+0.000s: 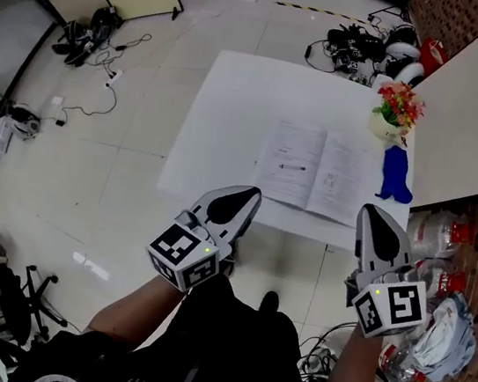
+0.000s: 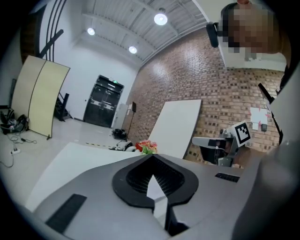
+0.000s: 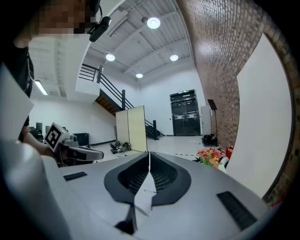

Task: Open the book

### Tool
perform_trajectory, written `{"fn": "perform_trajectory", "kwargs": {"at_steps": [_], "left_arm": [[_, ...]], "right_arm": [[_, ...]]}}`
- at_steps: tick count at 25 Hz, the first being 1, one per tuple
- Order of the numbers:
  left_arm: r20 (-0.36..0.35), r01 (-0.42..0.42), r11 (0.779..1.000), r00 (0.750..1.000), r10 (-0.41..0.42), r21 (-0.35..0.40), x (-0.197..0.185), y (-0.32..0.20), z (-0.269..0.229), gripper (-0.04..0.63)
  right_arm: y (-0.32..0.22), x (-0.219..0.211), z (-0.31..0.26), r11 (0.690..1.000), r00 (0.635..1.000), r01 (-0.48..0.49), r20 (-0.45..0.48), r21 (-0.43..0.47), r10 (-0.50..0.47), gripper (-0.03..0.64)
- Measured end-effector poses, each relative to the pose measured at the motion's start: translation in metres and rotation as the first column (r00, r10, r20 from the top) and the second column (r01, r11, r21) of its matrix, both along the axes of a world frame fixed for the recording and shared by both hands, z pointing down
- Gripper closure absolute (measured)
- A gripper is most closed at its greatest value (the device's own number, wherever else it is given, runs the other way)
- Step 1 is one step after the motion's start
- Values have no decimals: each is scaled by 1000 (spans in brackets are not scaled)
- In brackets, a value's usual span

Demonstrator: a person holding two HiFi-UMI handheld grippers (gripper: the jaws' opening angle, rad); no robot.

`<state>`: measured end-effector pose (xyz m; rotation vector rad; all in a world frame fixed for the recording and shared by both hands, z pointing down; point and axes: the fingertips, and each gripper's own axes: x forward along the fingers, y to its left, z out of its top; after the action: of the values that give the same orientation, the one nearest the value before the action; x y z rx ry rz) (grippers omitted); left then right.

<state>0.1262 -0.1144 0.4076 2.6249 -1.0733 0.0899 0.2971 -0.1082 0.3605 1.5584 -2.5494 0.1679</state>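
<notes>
"While the person stands back from the white table [image 1: 227, 95], why do both tools hover short of its near edge?"

"Probably because the job looks done, with nothing left to grasp. The left gripper [image 1: 250, 196] has its jaws pressed together on nothing, and the right gripper [image 1: 374, 215] is likewise clenched and empty."

"And the book?"

"The book [image 1: 313, 172] lies flat and open mid-table, pages up, well clear of both tools. Beyond it, along the right edge, sit a blue object [image 1: 394, 175] and a pot of flowers [image 1: 397, 107]."
</notes>
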Motion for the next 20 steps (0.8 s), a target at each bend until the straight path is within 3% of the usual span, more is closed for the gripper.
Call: {"fn": "perform_trajectory", "kwargs": {"at_steps": [5, 9, 12, 17, 20], "left_arm": [[27, 76, 997, 997, -77, 11, 1, 71, -19, 601], [26, 115, 992, 993, -117, 60, -24, 122, -44, 601], [50, 115, 991, 992, -119, 75, -45, 158, -49, 600], [-6, 60, 992, 998, -60, 113, -84, 218, -54, 600], [9, -19, 993, 1000, 18, 117, -104, 254, -47, 600]], "right_arm": [[59, -3, -22, 995, 995, 91, 34, 46, -92, 615], [100, -13, -26, 998, 992, 57, 110, 26, -60, 617], [135, -27, -36, 998, 992, 46, 115, 48, -52, 617], [201, -64, -46, 996, 997, -30, 75, 80, 24, 617], [244, -82, -36, 994, 993, -97, 70, 46, 93, 617]]}}
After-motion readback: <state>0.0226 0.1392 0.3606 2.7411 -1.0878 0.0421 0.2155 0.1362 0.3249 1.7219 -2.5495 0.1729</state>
